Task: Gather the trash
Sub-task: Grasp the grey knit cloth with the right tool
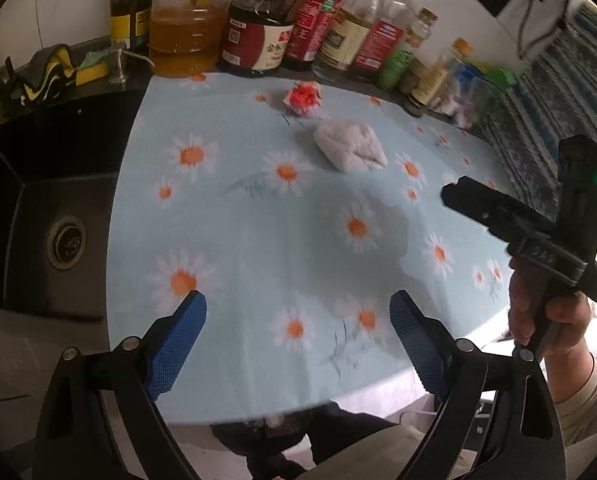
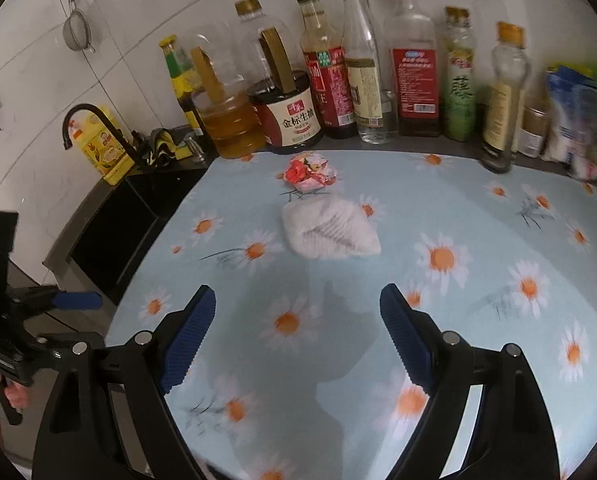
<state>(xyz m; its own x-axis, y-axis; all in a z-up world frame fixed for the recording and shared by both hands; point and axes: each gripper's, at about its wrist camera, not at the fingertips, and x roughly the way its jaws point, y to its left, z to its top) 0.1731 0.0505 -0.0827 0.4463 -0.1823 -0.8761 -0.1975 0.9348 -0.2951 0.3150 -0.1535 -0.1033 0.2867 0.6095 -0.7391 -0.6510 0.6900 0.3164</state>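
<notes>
A crumpled white tissue (image 1: 350,149) lies on the daisy-print cloth (image 1: 258,216), with a crumpled red and white wrapper (image 1: 302,98) just behind it. Both show in the right wrist view too: the tissue (image 2: 328,232) and the wrapper (image 2: 308,172). My left gripper (image 1: 298,316) is open and empty, over the cloth's near edge. My right gripper (image 2: 298,312) is open and empty, a short way in front of the tissue. The right gripper's body (image 1: 538,232) shows at the right of the left wrist view.
A row of oil and sauce bottles (image 2: 338,80) lines the back wall. A black sink (image 1: 54,216) with a black faucet (image 2: 86,120) lies left of the cloth. Packets (image 2: 574,120) stand at the back right. A dark bag (image 1: 266,436) sits below the counter edge.
</notes>
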